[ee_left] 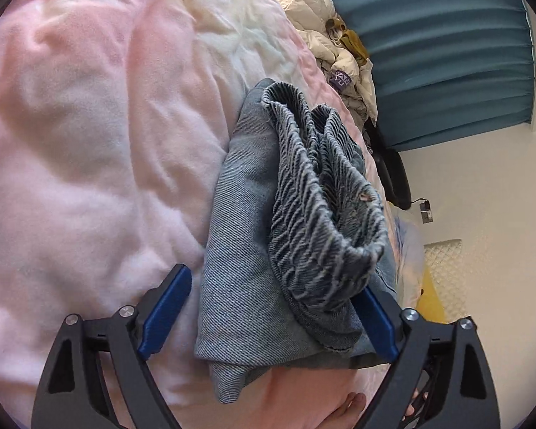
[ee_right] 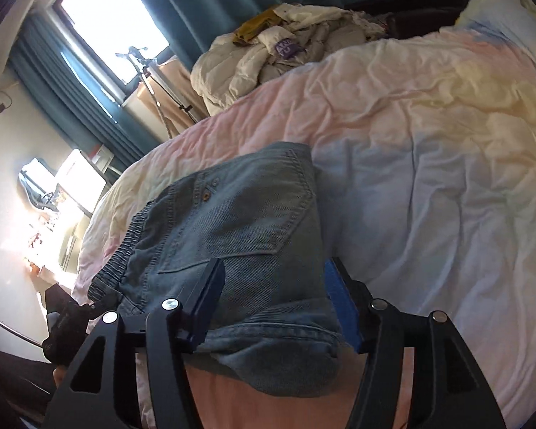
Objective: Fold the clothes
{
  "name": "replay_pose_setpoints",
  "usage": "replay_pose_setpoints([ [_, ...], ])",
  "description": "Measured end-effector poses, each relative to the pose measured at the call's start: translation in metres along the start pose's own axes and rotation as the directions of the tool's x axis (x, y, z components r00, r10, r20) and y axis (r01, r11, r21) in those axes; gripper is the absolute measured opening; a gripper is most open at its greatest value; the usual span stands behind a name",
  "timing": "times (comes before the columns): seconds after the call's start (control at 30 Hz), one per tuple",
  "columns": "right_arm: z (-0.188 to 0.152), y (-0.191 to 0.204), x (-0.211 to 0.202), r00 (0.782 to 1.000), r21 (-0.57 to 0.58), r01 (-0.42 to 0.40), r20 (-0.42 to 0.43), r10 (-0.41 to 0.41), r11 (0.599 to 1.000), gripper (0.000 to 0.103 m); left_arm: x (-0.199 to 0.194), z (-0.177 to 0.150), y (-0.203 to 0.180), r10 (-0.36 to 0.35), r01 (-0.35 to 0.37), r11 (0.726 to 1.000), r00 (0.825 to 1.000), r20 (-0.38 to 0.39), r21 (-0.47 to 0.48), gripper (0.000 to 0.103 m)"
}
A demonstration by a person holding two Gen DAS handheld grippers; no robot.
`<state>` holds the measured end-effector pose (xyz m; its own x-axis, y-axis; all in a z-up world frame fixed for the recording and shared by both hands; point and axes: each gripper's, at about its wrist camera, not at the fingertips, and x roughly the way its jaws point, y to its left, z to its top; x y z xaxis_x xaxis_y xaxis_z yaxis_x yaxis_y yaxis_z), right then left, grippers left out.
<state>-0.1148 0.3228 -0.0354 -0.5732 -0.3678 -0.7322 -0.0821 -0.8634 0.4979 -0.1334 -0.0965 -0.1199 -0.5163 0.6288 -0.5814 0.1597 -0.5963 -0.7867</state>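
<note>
A pair of light blue denim shorts [ee_left: 253,250] lies folded in a thick bundle on the pink bed cover [ee_left: 89,164]. Its elastic waistband [ee_left: 314,193] is bunched on top. My left gripper [ee_left: 275,286] is open, its blue fingers either side of the bundle's near end. In the right wrist view the shorts [ee_right: 239,221] show a back pocket and the waistband at the left. My right gripper [ee_right: 275,286] is open, its fingers either side of the folded near edge.
A heap of cream clothes [ee_right: 268,53] with a mustard piece lies at the far end of the bed. Teal curtains [ee_left: 446,53], a window [ee_right: 107,25], a tripod [ee_right: 153,82] and a cluttered desk [ee_right: 60,207] stand beyond the bed cover [ee_right: 428,178].
</note>
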Motion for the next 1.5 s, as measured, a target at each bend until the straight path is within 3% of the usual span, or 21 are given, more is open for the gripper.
replay_pose_setpoints([
  [0.13, 0.003, -0.035, 0.030, 0.982, 0.185, -0.139, -0.103, 0.160, 0.973, 0.059, 0.006, 0.001, 0.001, -0.023, 0.023, 1.000, 1.000, -0.013, -0.017, 0.090],
  [0.23, 0.006, -0.043, 0.041, 0.983, 0.210, -0.136, -0.097, 0.159, 0.968, 0.078, 0.008, 0.001, -0.001, -0.053, 0.052, 0.998, 0.998, -0.022, -0.021, 0.090],
  [0.43, 0.010, -0.057, 0.055, 0.971, 0.291, -0.181, -0.102, 0.218, 0.940, 0.080, 0.003, 0.001, -0.011, -0.138, 0.138, 0.990, 0.990, -0.012, -0.003, 0.090],
  [0.57, 0.017, -0.054, 0.062, 0.969, 0.241, -0.195, -0.102, 0.224, 0.951, 0.081, 0.013, 0.000, -0.017, -0.090, 0.092, 0.995, 0.995, -0.037, 0.040, 0.090],
  [0.67, 0.020, -0.045, 0.076, 0.928, 0.244, -0.309, -0.135, 0.348, 0.919, 0.081, 0.027, 0.004, -0.010, -0.083, 0.083, 0.997, 0.993, -0.078, 0.001, 0.090],
  [0.7, 0.020, -0.037, 0.076, 0.924, 0.210, -0.321, -0.144, 0.354, 0.924, 0.082, 0.030, 0.005, -0.008, -0.085, 0.084, 0.996, 0.993, -0.082, -0.012, 0.090],
  [0.83, 0.016, -0.003, 0.071, 0.940, 0.037, -0.300, -0.157, 0.302, 0.953, 0.084, 0.032, 0.006, -0.010, -0.072, 0.071, 0.997, 0.995, -0.070, -0.010, 0.086],
  [0.93, 0.013, -0.003, 0.079, 0.954, 0.029, -0.250, -0.162, 0.251, 0.968, 0.084, 0.033, 0.004, -0.014, -0.050, 0.050, 0.999, 0.997, -0.056, 0.012, 0.081],
  [1.0, 0.012, -0.002, 0.084, 0.962, 0.018, -0.222, -0.157, 0.222, 0.975, 0.080, 0.033, 0.003, -0.016, -0.038, 0.039, 0.999, 0.998, -0.044, 0.022, 0.077],
  [1.17, 0.009, 0.009, 0.083, 0.983, -0.049, -0.143, -0.127, 0.136, 0.989, 0.049, 0.033, 0.002, -0.023, 0.001, 0.000, 0.998, 1.000, -0.026, 0.057, 0.061],
  [1.27, 0.004, 0.019, 0.077, 0.992, -0.083, -0.100, -0.086, 0.093, 0.992, 0.039, 0.032, 0.001, -0.031, 0.030, -0.030, 0.995, 1.000, -0.001, 0.093, 0.053],
  [1.5, -0.006, 0.033, 0.063, 0.999, -0.097, -0.051, 0.002, 0.052, 0.994, 0.031, 0.029, 0.001, -0.035, 0.050, -0.052, 0.993, 0.998, 0.030, 0.108, 0.048],
])
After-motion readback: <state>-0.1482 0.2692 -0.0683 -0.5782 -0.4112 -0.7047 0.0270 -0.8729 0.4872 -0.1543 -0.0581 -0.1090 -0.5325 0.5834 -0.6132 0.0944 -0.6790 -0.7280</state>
